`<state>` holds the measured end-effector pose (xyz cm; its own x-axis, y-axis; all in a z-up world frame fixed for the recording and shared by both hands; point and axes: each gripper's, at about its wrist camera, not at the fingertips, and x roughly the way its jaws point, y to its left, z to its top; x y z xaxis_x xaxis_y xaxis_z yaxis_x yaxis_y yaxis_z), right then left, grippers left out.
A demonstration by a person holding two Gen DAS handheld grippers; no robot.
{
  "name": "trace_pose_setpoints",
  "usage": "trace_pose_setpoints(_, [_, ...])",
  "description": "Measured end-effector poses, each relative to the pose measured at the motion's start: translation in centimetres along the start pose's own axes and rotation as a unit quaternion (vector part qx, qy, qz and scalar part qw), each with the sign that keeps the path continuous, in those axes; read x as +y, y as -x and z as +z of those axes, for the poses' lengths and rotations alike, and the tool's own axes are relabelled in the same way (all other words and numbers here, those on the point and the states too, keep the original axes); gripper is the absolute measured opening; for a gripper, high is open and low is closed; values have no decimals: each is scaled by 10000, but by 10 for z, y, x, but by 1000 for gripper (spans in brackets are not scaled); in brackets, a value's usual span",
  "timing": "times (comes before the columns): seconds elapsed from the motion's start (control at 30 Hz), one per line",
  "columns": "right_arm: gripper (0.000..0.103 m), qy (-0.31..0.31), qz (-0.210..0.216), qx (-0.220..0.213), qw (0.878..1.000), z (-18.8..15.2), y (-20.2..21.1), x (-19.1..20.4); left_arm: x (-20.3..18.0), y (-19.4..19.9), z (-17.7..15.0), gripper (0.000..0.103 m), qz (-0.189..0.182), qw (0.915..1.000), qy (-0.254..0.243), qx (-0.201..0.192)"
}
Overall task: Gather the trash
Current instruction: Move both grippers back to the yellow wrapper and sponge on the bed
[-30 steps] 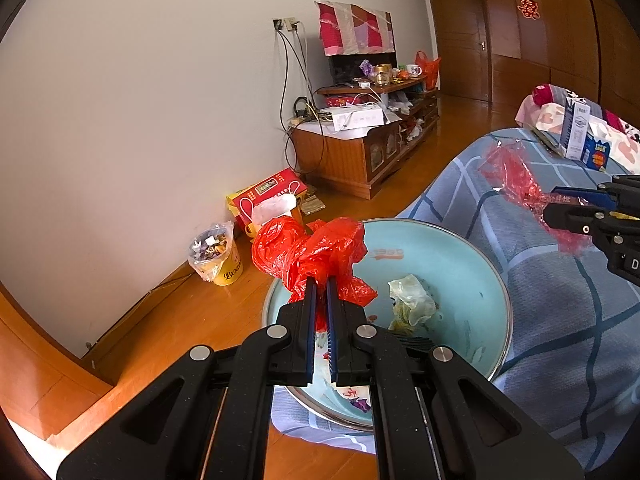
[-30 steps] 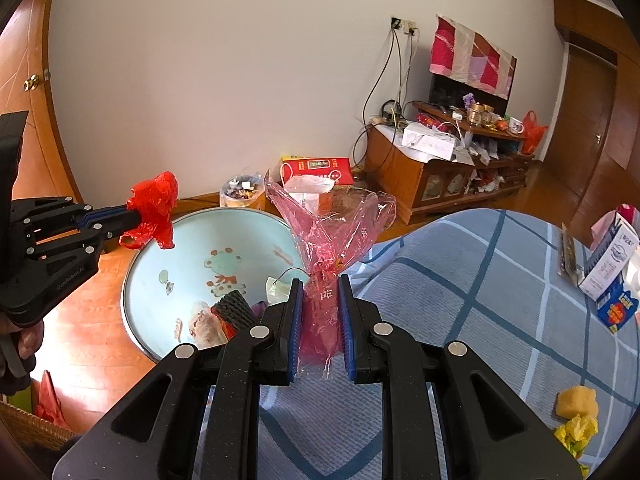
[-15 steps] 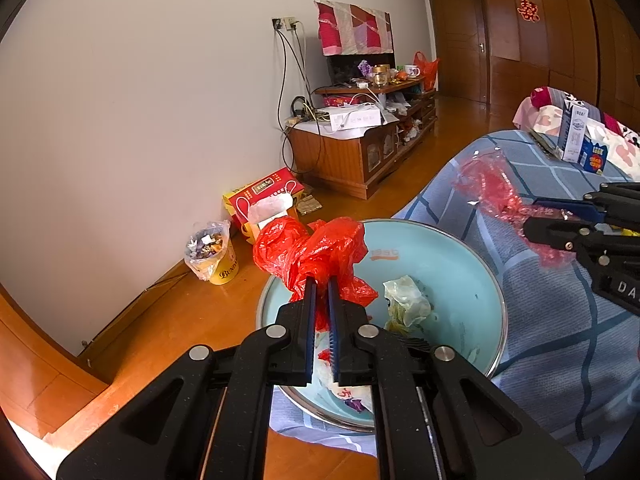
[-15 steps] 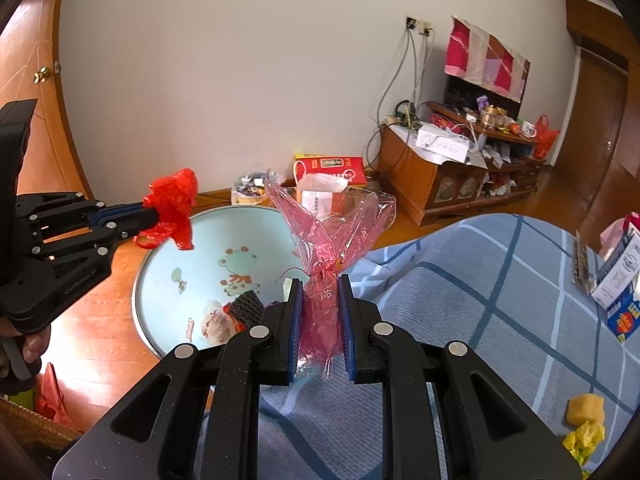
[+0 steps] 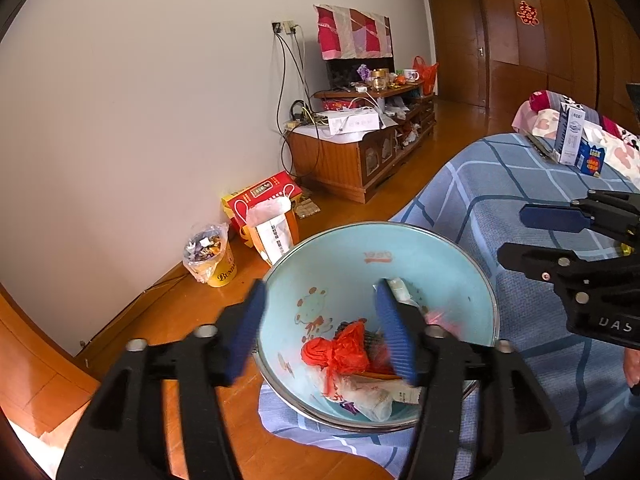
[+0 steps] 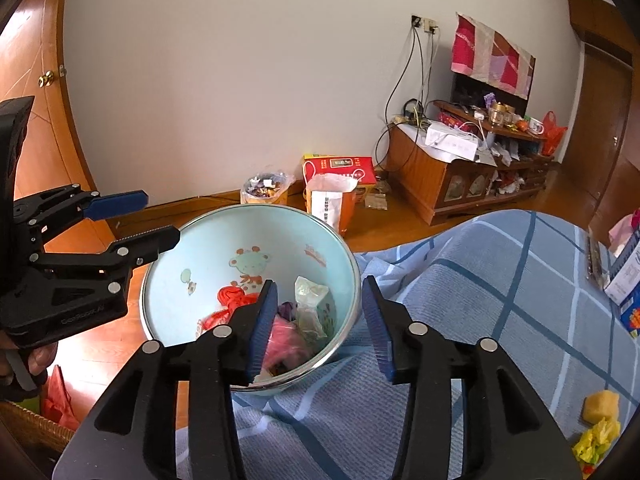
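Both sets of jaws opening, nothing pinched. Left gripper (image 5: 320,324) hangs over the enamel basin (image 5: 436,240) – red plastic bag (image 5: 340,354) lies loose below its pads with other scraps. Right gripper (image 6: 320,320) over the near rim, pink bag (image 6: 282,338) in the basin under its left finger. Remaining trash – yellow wrapper (image 6: 596,438) and yellow lump (image 6: 602,404) – sits on the blue plaid bedcover (image 6: 480,304), down-right of the right fingers, so right hand is nearer

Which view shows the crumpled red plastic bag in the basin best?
The left wrist view: the red plastic bag lies nearly whole in the basin, framed between that tool's fingers. In the right wrist view the bag is partly hidden behind the right tool's finger.
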<state>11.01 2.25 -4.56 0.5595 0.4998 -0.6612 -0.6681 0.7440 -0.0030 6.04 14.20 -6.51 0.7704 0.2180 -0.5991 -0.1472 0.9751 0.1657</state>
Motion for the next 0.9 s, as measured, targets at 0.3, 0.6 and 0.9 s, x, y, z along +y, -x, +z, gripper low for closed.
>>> trace_pose_setpoints(0.3, [62, -189, -310, -10, 9993, -16, 22, -22, -11, 1, -6, 90, 15, 10000, 8, -21])
trace_pose_setpoints(0.6, [61, -950, -1358, 102, 9861, -76, 86, -107, -40, -8, -17, 90, -217, 9995, -170, 172])
trace_pose_setpoints(0.9, [61, -1985, -2290, 398, 9521, -154, 145, -201, -62, -16, -21, 90, -272, 9987, -317, 296])
